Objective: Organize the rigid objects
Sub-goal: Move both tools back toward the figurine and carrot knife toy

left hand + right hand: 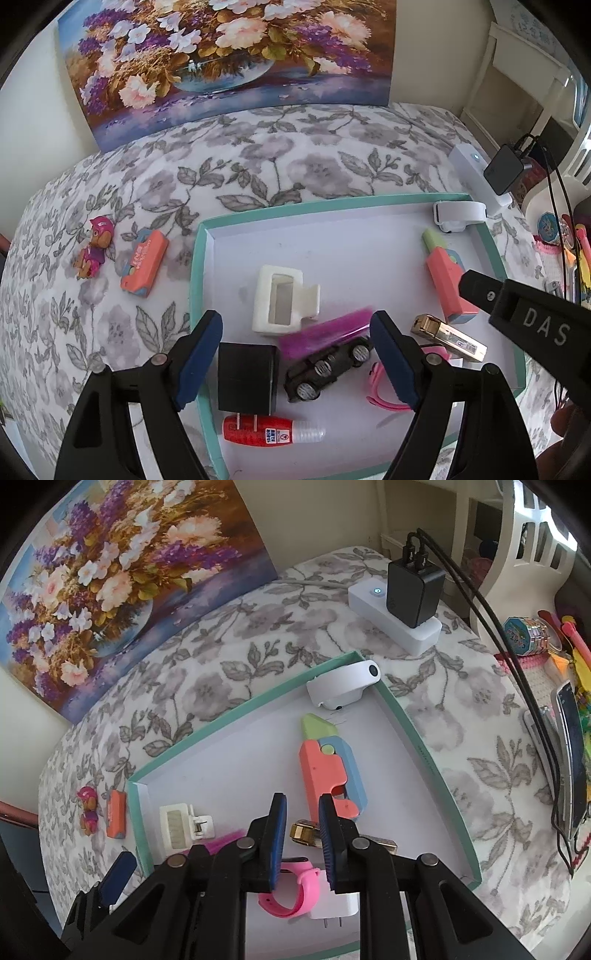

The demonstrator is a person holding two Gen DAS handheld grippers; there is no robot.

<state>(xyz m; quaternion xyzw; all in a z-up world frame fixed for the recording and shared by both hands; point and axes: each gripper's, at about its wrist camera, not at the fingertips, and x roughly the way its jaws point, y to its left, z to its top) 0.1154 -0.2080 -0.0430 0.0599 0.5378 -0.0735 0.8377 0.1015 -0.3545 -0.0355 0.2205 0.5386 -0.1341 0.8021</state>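
Observation:
A teal-rimmed tray (201, 258) (424, 753) lies on the flowered cloth. In it are a white claw clip (280, 299), a black plug adapter (245, 376), a black toy car (328, 363), a gold lighter (448, 338) (304, 832), a pink watch (295, 890) and a coral toy knife (328, 771). My left gripper (295, 321) hangs open over the adapter and car, gripping nothing. My right gripper (302, 803) is shut with only a narrow gap, empty, above the lighter and watch. Left of the tray sit a pup figure (92, 247) and a coral box (144, 262).
A red glue bottle (273, 430) and a white ring-shaped device (343, 683) also lie in the tray. A power strip with a black charger (413, 594) and cables stands behind the tray. Phones (569, 757) and clutter crowd the right edge; a flower painting (221, 55) leans at the back.

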